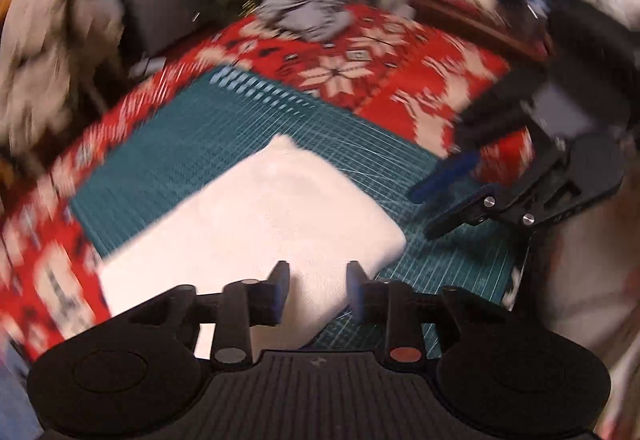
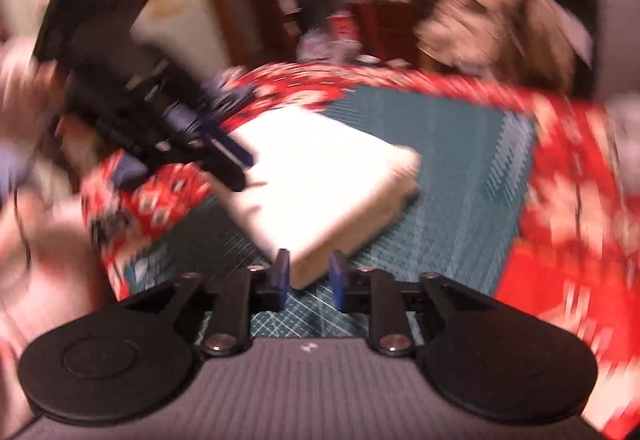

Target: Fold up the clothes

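On the green mat (image 1: 192, 144), folded white cloth (image 1: 256, 216) lies; my left gripper (image 1: 318, 280) at 6 o'clock and right gripper (image 2: 310, 268) both gape, empty.

Left wrist view looked steeply down along own fingers, close over folded white cloth (image 1: 256, 224) on green cutting mat (image 1: 192, 144); red patterned tablecloth (image 1: 360, 60) toward 12 o'clock; right gripper (image 1: 424, 212) entered at 3 o'clock. Right wrist view looked down less steeply, close to same cloth (image 2: 320, 176), mat (image 2: 452, 176) and tablecloth (image 2: 568, 176); left gripper (image 2: 240, 168) at 10 o'clock. Both heavily motion-blurred.
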`<state>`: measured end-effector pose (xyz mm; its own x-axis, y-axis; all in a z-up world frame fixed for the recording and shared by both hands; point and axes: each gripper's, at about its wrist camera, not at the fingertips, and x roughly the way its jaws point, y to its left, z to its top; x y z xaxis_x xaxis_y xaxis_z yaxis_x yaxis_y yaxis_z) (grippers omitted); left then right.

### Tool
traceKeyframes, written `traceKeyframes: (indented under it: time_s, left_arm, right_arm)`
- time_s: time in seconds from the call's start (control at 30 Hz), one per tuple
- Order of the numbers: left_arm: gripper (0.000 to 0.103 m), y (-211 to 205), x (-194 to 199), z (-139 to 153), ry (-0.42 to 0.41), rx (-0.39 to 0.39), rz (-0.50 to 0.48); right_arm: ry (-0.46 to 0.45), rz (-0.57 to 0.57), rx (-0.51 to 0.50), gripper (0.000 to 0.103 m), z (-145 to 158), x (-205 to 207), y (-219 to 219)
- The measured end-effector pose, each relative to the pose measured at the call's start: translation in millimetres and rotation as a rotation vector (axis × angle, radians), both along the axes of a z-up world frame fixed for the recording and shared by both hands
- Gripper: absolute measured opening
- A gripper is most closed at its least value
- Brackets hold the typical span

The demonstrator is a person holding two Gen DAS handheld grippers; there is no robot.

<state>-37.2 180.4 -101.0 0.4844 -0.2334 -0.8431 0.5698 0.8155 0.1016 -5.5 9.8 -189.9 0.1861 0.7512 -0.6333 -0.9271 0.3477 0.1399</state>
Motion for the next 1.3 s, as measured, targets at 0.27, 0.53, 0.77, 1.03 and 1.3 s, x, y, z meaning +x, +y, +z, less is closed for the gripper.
traceKeyframes:
  time_s: [0.27, 0.53, 0.77, 1.03, 1.3]
  left_arm:
    - [0.055, -36.5, -52.8, -34.6, -0.257, 0.421, -0.496]
    - [0.042, -28.1, -59.9, -69.0, -0.372, 0.563, -0.592]
    - [0.039, -23.7, -59.2, -78.8, -0.431, 0.568, -0.595]
    - [0.027, -18.8, -62.4, -86.2, -0.484, 0.533, -0.592]
    - [0.022, -16.4, -62.0, -82.6, -0.479, 0.487, -0.555]
  right_arm:
    - [-0.38, 0.239, -0.162, 0.034, -1.7, -47.6, 52.0]
    - [-0.634, 0.374, -0.244, 0.034, -24.8, -76.4, 82.7]
    - [-0.751, 0.418, -0.281, 0.031, -53.4, -92.0, 114.5]
    - [-0.775, 0.423, -0.3, 0.023, -67.8, -95.6, 117.9]
    - [-0.732, 0.416, -0.33, 0.014, -50.3, -87.4, 73.0]
